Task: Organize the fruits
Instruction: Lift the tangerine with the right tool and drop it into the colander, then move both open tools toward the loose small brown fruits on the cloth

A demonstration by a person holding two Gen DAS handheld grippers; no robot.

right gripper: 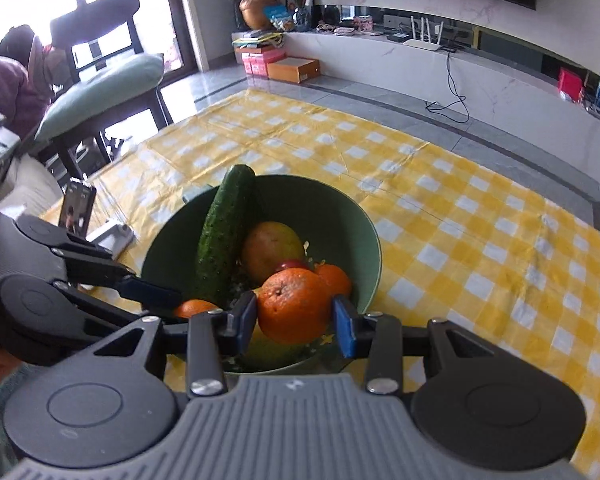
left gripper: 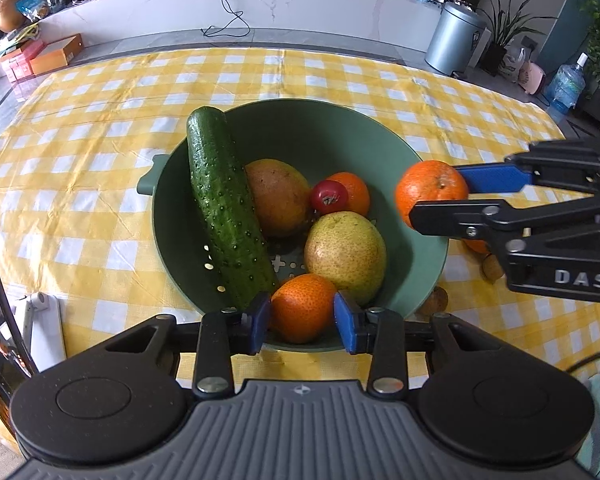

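Fruit fills most of the green bowl (left gripper: 324, 128) in the left wrist view. The left claw (left gripper: 302, 322) reaches down over the near rim, and its blue pads sit against both sides of an orange (left gripper: 300, 304) at the near edge of the bowl; the jaws look clamped on it, though the orange appears not yet lifted. Just beyond the claw lie a pear (left gripper: 346, 250), a mango (left gripper: 278, 196), a small red fruit (left gripper: 329, 197) and another orange (left gripper: 354, 192). A cucumber (left gripper: 224, 204) leans ahead and to the left, its far tip resting on the rim, too long to lie flat inside. To the right of this claw the right claw (left gripper: 440, 200) comes in sideways, clamped on a second orange (left gripper: 430, 190) held over the right rim. Two small brown things lie on the checked cloth (left gripper: 100, 128) near that rim; what they are I cannot tell.

In the right wrist view, the right claw (right gripper: 296, 316) grips its orange (right gripper: 294, 304) between both pads, carried above the bowl (right gripper: 340, 216), probably so it can be dropped in or taken away. Behind it stand the cucumber (right gripper: 224, 236) and mango (right gripper: 272, 244). The left claw (right gripper: 180, 304) enters from the left, its tip at the bowl's edge. A phone (right gripper: 78, 212) stands on a stand further left.
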